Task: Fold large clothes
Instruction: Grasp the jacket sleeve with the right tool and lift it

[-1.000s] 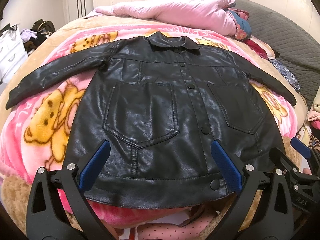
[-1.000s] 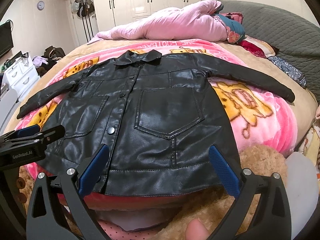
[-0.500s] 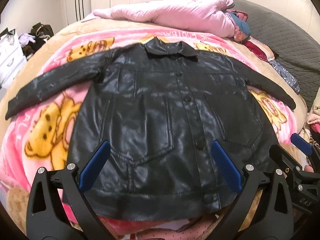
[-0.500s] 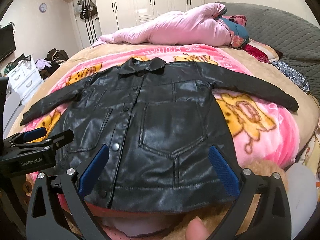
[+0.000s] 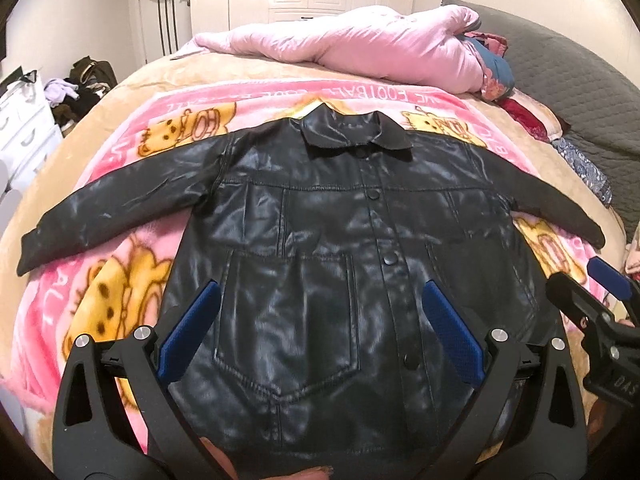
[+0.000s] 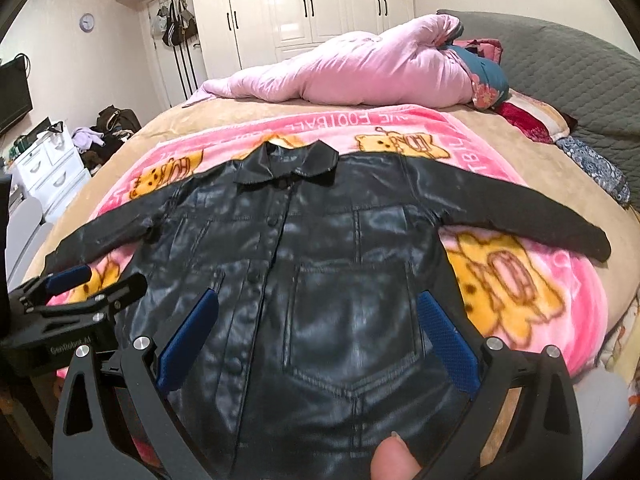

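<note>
A black leather jacket (image 5: 320,240) (image 6: 320,264) lies face up and buttoned on a pink cartoon blanket (image 5: 120,280) (image 6: 520,288), both sleeves spread out, collar at the far end. My left gripper (image 5: 318,320) hovers open above the jacket's lower left pocket, nothing between its blue pads. My right gripper (image 6: 316,322) hangs open over the lower right pocket, also holding nothing. Each gripper shows at the edge of the other's view: the right one (image 5: 600,308), the left one (image 6: 76,300). A fingertip (image 6: 394,460) shows at the bottom.
A rolled pink quilt (image 5: 360,48) (image 6: 360,72) lies across the far end of the bed. A grey quilted headboard (image 5: 568,80) rises at the right. White drawers (image 6: 52,168) and piled clothes stand on the floor at the left, white wardrobes (image 6: 320,4) behind.
Both grippers have lifted and tilted up from the jacket's hem toward its pockets, so more of the room and far bed shows. The jacket has not moved; both grippers stay open.
</note>
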Motion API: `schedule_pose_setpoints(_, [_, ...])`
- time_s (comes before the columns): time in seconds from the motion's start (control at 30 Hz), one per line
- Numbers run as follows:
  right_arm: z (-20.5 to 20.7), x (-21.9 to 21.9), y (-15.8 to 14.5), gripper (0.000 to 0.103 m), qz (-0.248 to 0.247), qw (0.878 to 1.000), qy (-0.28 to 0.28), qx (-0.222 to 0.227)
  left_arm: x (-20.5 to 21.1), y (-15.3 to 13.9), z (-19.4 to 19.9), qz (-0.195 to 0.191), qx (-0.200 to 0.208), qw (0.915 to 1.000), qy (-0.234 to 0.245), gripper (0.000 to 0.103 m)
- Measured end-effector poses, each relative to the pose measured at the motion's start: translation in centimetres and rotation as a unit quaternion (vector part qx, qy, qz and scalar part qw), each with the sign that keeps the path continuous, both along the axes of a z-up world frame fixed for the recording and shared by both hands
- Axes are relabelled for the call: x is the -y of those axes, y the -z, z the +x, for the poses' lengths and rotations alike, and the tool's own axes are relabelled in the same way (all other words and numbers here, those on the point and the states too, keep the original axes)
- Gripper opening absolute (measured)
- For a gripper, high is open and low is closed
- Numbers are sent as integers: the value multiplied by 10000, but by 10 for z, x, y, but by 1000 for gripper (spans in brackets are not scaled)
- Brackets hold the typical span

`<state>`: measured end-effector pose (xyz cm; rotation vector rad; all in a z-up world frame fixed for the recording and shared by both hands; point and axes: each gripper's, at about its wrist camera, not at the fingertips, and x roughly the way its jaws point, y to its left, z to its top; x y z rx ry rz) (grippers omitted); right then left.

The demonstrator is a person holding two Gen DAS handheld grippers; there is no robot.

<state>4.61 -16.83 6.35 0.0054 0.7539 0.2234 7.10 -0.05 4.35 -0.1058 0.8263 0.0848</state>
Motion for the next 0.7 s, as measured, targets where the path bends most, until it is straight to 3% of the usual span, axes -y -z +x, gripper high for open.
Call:
schedule_pose_setpoints(0.6, [121,-2,-22,99,148,9983,560,99,-24,-17,72,-53,34,9992,-398,94])
schedule_pose_setpoints(0.7, [142,-3,-23,99,119,9980,608,87,-26,-16,88,-217,3,9990,-403,94])
